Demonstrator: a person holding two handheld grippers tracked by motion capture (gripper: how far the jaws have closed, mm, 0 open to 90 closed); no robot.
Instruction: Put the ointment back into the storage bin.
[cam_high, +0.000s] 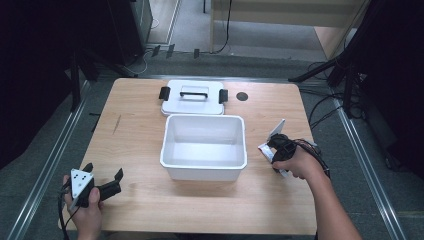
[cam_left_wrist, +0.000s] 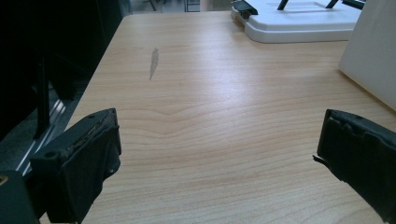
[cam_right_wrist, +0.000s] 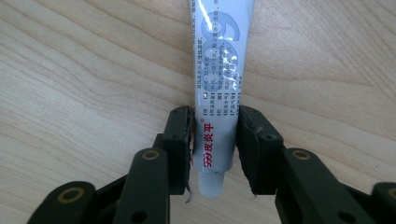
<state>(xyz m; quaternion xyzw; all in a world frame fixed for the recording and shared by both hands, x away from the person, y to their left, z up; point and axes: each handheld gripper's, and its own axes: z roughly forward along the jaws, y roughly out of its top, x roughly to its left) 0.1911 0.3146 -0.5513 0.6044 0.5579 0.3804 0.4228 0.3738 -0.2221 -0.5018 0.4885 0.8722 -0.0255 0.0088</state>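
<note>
Jaws around tube (cam_right_wrist: 217, 100) beside bin (cam_high: 204, 147)

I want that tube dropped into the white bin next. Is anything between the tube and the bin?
Nothing visible. The right tool is shut on the tube, just right of the open bin. The lid lies behind the bin, off it, and only bare table lies between.

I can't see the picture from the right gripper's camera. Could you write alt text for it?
The right gripper has its two black fingers closed on a white tube with red and grey print, cap end toward the camera. Light wooden table lies behind.
</note>
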